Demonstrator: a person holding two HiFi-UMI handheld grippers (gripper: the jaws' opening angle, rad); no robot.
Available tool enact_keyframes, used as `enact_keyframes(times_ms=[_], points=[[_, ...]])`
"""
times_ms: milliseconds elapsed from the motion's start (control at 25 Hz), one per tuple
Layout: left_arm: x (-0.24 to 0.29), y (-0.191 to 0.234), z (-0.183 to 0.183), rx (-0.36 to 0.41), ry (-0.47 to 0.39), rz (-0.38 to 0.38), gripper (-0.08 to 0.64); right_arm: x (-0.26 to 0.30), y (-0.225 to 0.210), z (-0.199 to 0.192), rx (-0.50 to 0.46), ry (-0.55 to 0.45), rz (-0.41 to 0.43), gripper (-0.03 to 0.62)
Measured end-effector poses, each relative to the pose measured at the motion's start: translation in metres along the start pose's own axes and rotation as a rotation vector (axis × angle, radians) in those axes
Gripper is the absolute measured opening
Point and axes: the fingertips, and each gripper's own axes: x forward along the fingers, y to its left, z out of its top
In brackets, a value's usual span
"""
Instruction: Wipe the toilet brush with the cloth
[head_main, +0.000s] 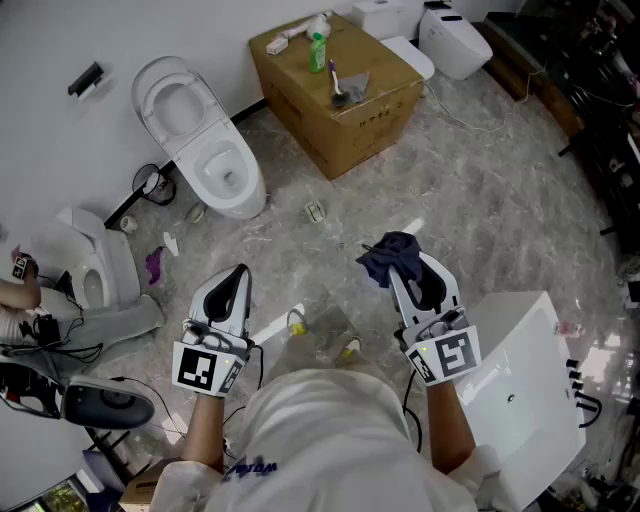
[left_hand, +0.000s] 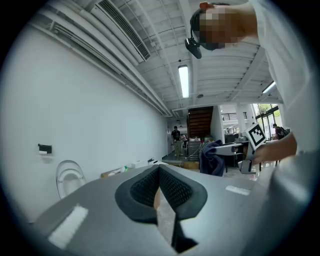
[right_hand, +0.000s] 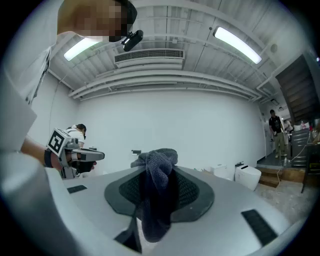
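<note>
Item 1, cloth (head_main: 390, 250): dark blue and bunched; pinched by the right gripper (head_main: 400, 270), whose jaws press on it from both sides; in the right gripper view it spills over the tips and hangs down between them.

Item 2, left gripper (head_main: 238, 274): jaws pressed together at the tips with nothing between them; held low, level with the right one and well apart from it.

Item 3, toilet brush (head_main: 337, 88): what I take for it (a short stick with a dark head, too small to be sure) lies on top of the cardboard box (head_main: 290, 75); a green bottle (head_main: 317, 52) stands near it; both are well away from the 2 grippers.

Step, as I judge it: the cloth is in hand and the brush is not; wiping has not begun.

Next move, as I judge it: close on the box; spread the left jaws; take the brush by its handle; bring the cloth onto it.

Writing: dark print on the box's side, too small to read; bottle label illegible; the square markers on the gripper cubes carry no letters.
</note>
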Motion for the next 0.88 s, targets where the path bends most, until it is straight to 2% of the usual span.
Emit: enact_keyframes(times_ms=[120, 200, 280, 320, 400, 520, 600, 880], points=[[-0.001, -0.043, 0.004, 0.016, 0.03, 0.038, -0.003, -0.021, -0.023, -0.012, -0.004, 0.034, 0.061, 0.124], [-0.002, -0.072, 0.002, -0.022, 0.039, 0.055, -0.003, -0.038, -0.042, -0.023, 0.034, 0.062, 0.078, 0.124], [-0.018, -0.093, -0.001, -0.038, 0.065, 0.063, -0.003, -0.051, -0.045, -0.027, 0.085, 0.057, 0.103, 0.124], [-0.032, -0.094, -0.002, -0.013, 0.088, 0.075, -0.003, -0.052, -0.039, -0.025, 0.089, 0.041, 0.115, 0.123], [-0.056, -0.08, -0.008, 0.039, 0.126, 0.116, -0.003, -0.043, -0.025, -0.02, 0.051, 0.014, 0.105, 0.124], [-0.073, -0.05, -0.017, -0.017, 0.109, 0.178, -0.003, -0.028, -0.005, -0.01, 0.058, -0.008, 0.09, 0.124], [-0.07, -0.038, -0.017, -0.036, 0.075, 0.181, -0.003, -0.023, 0.006, -0.002, 0.064, -0.017, 0.102, 0.126], [-0.073, 0.001, -0.015, -0.031, 0.011, 0.145, -0.003, -0.005, 0.042, 0.01, -0.021, 0.022, 0.084, 0.127]])
